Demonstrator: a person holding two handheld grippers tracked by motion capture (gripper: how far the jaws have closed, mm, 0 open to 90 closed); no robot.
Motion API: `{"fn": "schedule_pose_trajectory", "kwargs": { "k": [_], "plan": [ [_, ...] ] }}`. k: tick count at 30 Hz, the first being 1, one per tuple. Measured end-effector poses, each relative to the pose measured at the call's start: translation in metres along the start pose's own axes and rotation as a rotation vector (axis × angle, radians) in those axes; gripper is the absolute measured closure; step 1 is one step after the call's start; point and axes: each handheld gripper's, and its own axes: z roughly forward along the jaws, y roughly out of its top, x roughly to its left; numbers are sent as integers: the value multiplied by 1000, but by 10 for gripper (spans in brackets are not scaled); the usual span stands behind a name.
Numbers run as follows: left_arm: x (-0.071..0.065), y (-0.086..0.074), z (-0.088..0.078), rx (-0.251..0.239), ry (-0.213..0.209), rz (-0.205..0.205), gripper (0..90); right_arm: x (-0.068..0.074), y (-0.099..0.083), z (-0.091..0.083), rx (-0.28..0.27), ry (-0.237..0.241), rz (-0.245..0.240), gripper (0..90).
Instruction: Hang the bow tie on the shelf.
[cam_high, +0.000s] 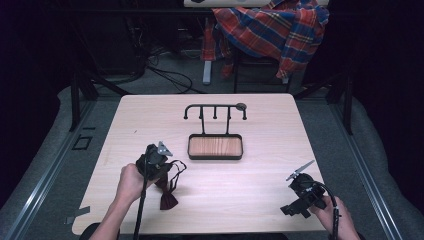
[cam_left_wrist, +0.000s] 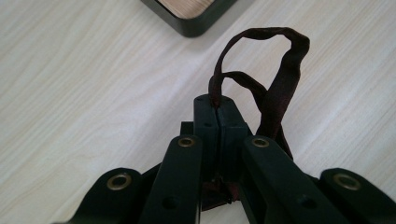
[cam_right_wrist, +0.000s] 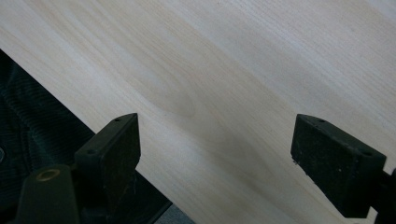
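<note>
Left gripper view is showing the left gripper (cam_left_wrist: 218, 109) pinching the bow tie's strap (cam_left_wrist: 280, 79) shut, lifting it near the stand's tray (cam_left_wrist: 196, 25). Right gripper (cam_right_wrist: 215, 144) is waiting wide open, holding nothing. Next, hanging it is likely calling for looping the strap over the hook rack (cam_high: 215, 107).

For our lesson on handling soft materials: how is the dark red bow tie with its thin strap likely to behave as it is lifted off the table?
The dark red bow tie probably hangs floppy: its thin strap loops and droops from the shut left gripper. It is likely light, since a pinch on the strap alone holds it. It may swing when carried.
</note>
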Motion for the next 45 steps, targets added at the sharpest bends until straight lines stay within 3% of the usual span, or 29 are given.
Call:
{"fn": "schedule_pose_trajectory", "kwargs": {
  "k": [7,10,17,26,45],
  "plan": [
    [10,4,-11,-38,26,-35,889,0,0,-1,-2,3,5,155],
    [13,6,-15,-53,32,-45,889,-1,2,-2,19,-4,-14,156],
    [21,10,-25,-83,60,-75,889,-1,2,-1,1,-9,0,156],
    [26,26,-31,-108,82,-62,889,0,3,-1,-8,-5,1,155],
    [37,66,-35,-95,106,-29,890,0,3,0,-15,3,-4,156]
  ]
}}
